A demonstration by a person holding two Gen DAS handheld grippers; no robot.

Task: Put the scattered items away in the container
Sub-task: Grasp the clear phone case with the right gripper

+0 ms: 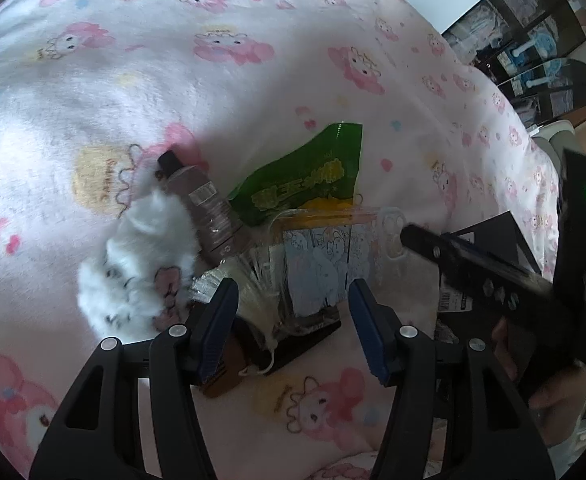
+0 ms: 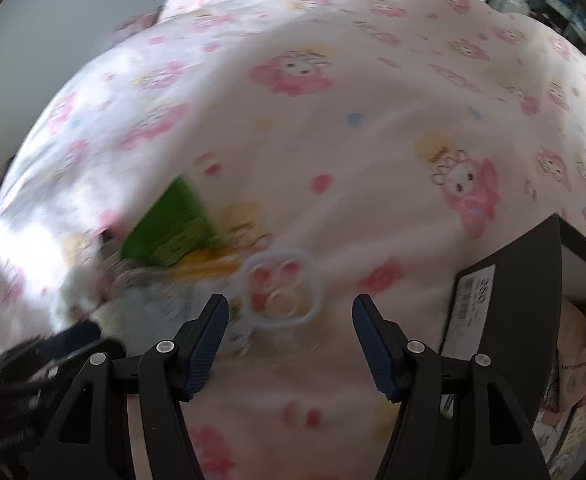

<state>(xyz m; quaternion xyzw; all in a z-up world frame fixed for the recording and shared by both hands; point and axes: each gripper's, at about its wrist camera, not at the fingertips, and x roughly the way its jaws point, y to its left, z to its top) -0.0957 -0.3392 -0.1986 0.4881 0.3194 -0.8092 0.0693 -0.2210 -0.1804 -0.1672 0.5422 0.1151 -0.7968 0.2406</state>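
A heap of items lies on the pink cartoon blanket (image 1: 253,80): a white fluffy plush (image 1: 141,264), a brown tube with a black cap (image 1: 205,208), a green snack packet (image 1: 305,176) and a clear packet with a cartoon print (image 1: 325,264). My left gripper (image 1: 293,300) is open just above the clear packet, its pads apart from it. A translucent rounded ring (image 2: 279,290) rests on the blanket just ahead of my open right gripper (image 2: 291,312). The black box (image 2: 509,320) stands at the right with printed packets inside.
The right gripper (image 1: 493,276) and the hand holding it reach in from the right of the left wrist view, in front of the black box (image 1: 493,232). Dark shelves (image 1: 533,40) stand beyond the bed's far edge. The right wrist view is blurred.
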